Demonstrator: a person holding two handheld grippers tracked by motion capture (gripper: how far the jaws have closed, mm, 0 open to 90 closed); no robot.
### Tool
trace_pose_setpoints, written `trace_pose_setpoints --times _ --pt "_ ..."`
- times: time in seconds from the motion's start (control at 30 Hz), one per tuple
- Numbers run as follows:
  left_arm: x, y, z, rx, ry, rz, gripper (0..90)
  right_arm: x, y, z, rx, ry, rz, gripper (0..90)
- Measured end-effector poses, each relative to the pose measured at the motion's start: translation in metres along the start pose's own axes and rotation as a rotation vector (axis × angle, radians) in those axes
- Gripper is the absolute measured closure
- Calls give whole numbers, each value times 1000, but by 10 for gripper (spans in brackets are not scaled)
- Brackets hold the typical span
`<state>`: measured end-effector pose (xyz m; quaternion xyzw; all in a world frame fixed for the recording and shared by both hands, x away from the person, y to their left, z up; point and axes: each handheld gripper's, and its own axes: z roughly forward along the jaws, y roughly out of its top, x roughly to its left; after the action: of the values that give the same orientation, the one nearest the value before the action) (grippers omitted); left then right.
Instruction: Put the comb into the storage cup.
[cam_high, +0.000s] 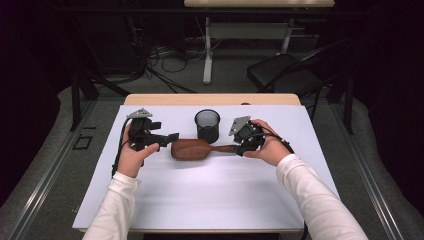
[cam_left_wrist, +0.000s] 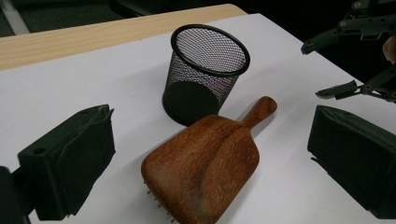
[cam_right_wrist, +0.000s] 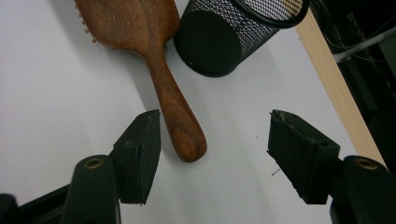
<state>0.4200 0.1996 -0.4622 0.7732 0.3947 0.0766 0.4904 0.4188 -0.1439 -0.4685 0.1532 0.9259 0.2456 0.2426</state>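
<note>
The brush (cam_high: 192, 149) is reddish-brown wood with darker grain streaks across its back and a smoother, evenly brown handle; the bristle tips (cam_left_wrist: 156, 203) along its edge are pale tan. The cup (cam_high: 207, 125) is black wire mesh, a fine diamond lattice with a solid black rim and base. The sheet (cam_high: 210, 192) under them is plain white, with a few tiny dark specks. The table (cam_high: 210, 99) edge beyond it is light, straw-coloured wood. Both grippers, left (cam_high: 170, 136) and right (cam_high: 239, 148), are matte black, each topped by a grey plate; brass-coloured rivets sit at the finger joints. The sleeves (cam_high: 320, 202) are white. The floor (cam_high: 50, 165) is grey.
</note>
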Motion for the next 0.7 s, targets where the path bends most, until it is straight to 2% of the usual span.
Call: trace_pose_setpoints --times 0.17,0.37,0.7 --pt "0 0 0 -1 -2 0 7 3 4 5 7 14 -39 373" --pt "1 0 -1 -3 -1 1 7 6 9 12 0 11 -53 395" --pt "0 0 -1 -9 -6 0 7 13 21 24 -12 43 -88 412"
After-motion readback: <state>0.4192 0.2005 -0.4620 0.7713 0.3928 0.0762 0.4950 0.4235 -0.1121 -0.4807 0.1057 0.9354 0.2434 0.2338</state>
